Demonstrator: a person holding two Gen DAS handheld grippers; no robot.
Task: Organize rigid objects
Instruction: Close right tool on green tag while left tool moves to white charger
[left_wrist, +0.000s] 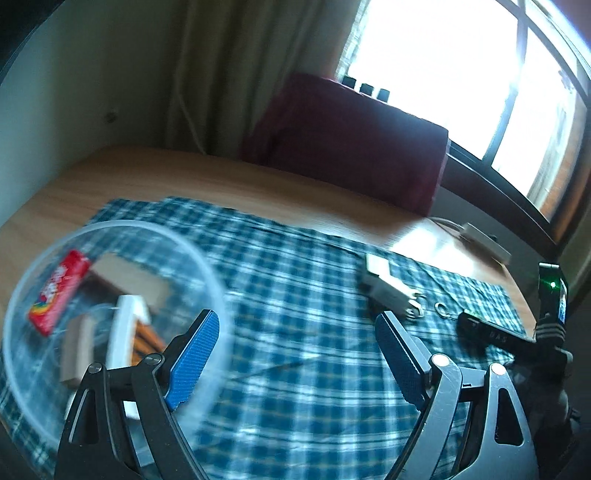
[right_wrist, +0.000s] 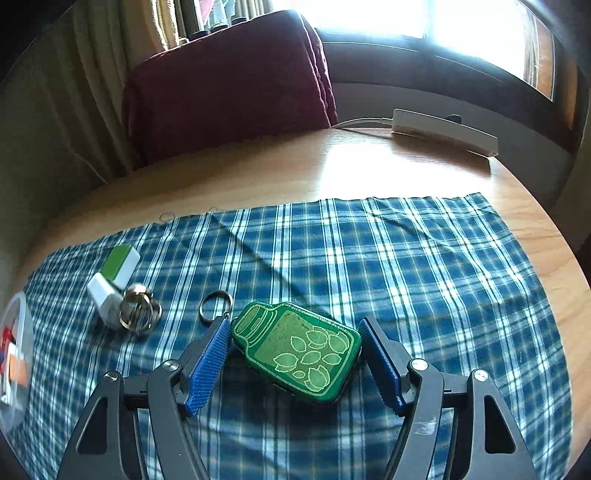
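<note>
Right gripper (right_wrist: 293, 360) wide open, blue pads on either side of a green jar-shaped tin (right_wrist: 297, 350) lying flat on the blue checked cloth (right_wrist: 406, 266); left pad (right_wrist: 207, 363) just beside the tin's lid end, possibly touching, right pad (right_wrist: 382, 363) a little apart from its far corner. A single key ring (right_wrist: 215, 301) just beyond the left pad, on the cloth. Further left, a white and green block (right_wrist: 114, 280) lying on the cloth with a cluster of metal rings (right_wrist: 138, 306) against its near end. At the far left edge of the right wrist view, part of a clear plastic bowl (right_wrist: 14, 350) with red and orange items inside.

Left gripper (left_wrist: 297, 358) also wide open, holding nothing, above the cloth (left_wrist: 295, 277). Left pad (left_wrist: 194, 360) overlapping the near rim of the clear bowl (left_wrist: 207, 266); contact not clear through the blur. Inside the bowl: a red packet (left_wrist: 61, 291), a tan block (left_wrist: 129, 282), a white piece (left_wrist: 123, 332) and some orange sticks (left_wrist: 147, 341). Beyond the right pad (left_wrist: 400, 358), the white block (left_wrist: 388, 284) with its rings (left_wrist: 415, 310), and a dark object (left_wrist: 491, 332) at the right, too blurred to name.

Wooden tabletop (right_wrist: 332, 166) under the cloth, with a white power strip (right_wrist: 443, 131) at the far right and a dark red cloth-covered shape (right_wrist: 229, 85) at the far side beneath the bright window (right_wrist: 406, 18).
</note>
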